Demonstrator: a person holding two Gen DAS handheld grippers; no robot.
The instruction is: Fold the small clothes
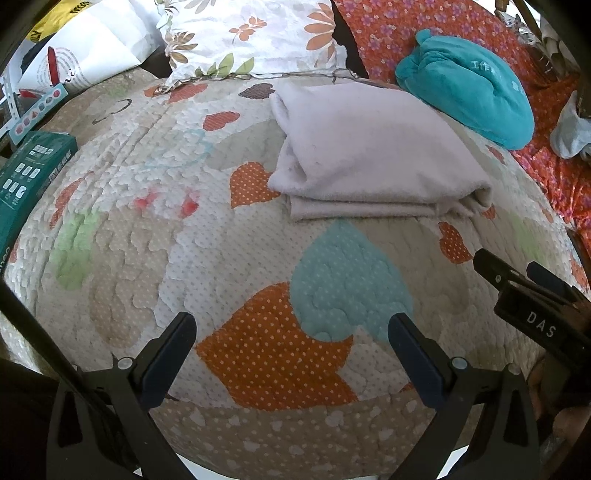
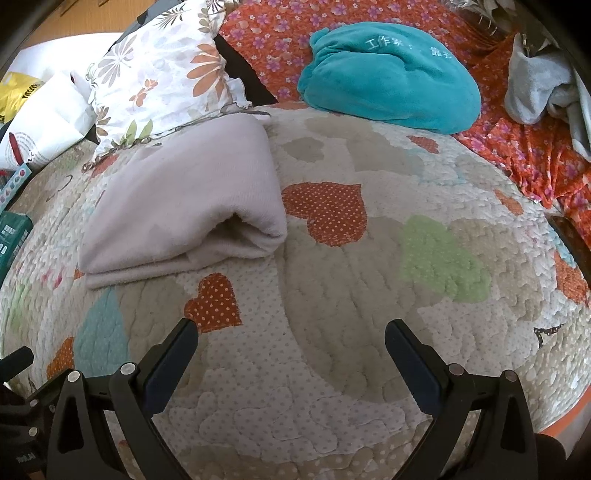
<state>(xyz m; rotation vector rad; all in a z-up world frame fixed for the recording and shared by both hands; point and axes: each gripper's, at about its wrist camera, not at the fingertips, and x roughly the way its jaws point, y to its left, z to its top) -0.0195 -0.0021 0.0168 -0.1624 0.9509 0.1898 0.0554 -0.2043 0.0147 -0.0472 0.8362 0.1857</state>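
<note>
A pale lilac fleece cloth (image 1: 373,155) lies folded in a thick rectangle on the heart-patterned quilt (image 1: 258,280). In the right wrist view the same folded cloth (image 2: 184,199) sits at the upper left. My left gripper (image 1: 291,328) hovers open over the quilt, well short of the cloth, with nothing between its fingers. My right gripper (image 2: 288,332) is open too, above bare quilt (image 2: 332,332) to the right of the cloth. The right gripper's black body (image 1: 532,295) shows at the right edge of the left wrist view.
A teal fleece bundle (image 1: 469,85) rests behind the cloth on an orange floral sheet (image 1: 373,33). A floral pillow (image 1: 251,37) lies at the back. A green box (image 1: 29,173) and paper bags (image 1: 81,51) sit at the left. Grey clothing (image 2: 543,88) lies far right.
</note>
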